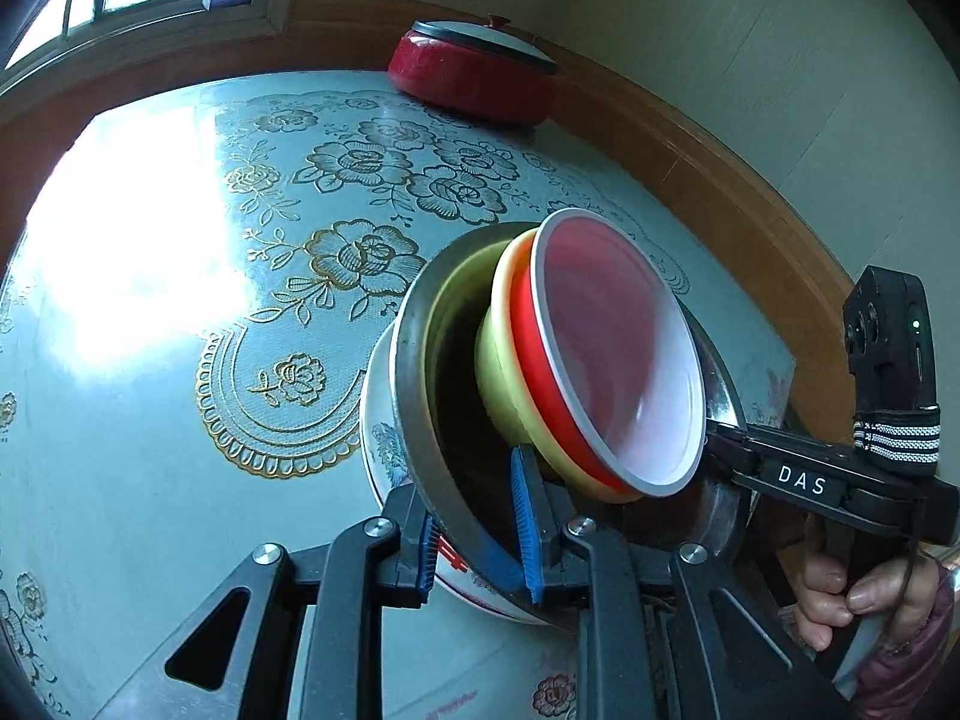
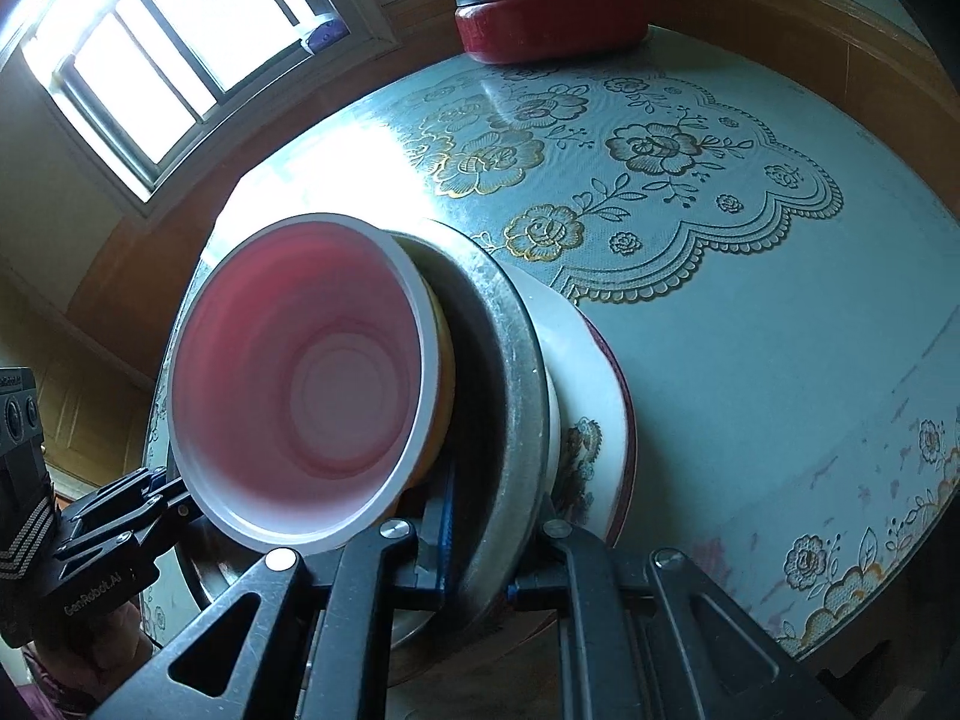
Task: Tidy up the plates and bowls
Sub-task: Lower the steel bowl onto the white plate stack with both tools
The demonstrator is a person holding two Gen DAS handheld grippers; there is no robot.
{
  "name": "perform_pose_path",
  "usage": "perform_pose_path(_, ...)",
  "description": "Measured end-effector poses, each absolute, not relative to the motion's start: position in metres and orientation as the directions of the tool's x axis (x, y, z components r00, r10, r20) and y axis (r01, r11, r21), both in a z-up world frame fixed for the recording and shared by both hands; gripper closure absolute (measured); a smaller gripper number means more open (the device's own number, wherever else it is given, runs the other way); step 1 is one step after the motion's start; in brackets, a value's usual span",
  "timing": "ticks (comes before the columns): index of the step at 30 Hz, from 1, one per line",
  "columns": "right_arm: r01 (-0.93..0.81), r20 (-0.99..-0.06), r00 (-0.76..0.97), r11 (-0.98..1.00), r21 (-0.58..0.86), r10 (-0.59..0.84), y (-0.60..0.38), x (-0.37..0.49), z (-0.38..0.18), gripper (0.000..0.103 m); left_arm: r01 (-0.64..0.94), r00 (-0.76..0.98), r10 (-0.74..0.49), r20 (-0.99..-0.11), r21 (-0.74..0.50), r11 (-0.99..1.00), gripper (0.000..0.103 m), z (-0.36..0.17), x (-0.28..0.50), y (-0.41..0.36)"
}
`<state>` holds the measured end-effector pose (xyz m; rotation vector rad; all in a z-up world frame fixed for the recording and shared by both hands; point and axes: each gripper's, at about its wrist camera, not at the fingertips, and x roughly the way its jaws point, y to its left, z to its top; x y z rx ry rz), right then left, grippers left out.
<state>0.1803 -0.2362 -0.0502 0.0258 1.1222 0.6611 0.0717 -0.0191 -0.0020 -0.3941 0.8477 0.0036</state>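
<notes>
Right now you carry one nested stack between both hands. Your left gripper [image 1: 477, 531] clamps the near rim of the steel bowl [image 1: 420, 324], one blue pad outside the wall and one inside, while your right gripper [image 2: 474, 558] pinches the same rim [image 2: 516, 360] from the opposite side, closed tight on it. Holding the metal rim at two points makes sense: it is the widest, stiffest edge, and it keeps the stack from swinging. Inside the steel bowl sit a yellow bowl [image 1: 498, 354] and, within that, a red bowl with a white inside [image 1: 612, 348]; both lean toward the right, loose in the nest. Under the steel bowl a white flowered bowl [image 2: 591, 420] sits low over the tabletop [image 1: 180, 420]; whether it touches I cannot tell. Far off, against the wall, a red lidded pot [image 1: 474, 75] stands well clear.
</notes>
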Motion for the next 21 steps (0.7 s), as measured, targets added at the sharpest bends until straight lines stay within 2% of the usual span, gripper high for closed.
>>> perform_pose_path(21,-0.403,-0.823,0.311,0.850,0.339,0.475,-0.234,0.162,-0.043,0.091,-0.104,0.679,-0.166,-0.716,-0.316,0.943,0.080,0.000,0.070,-0.018)
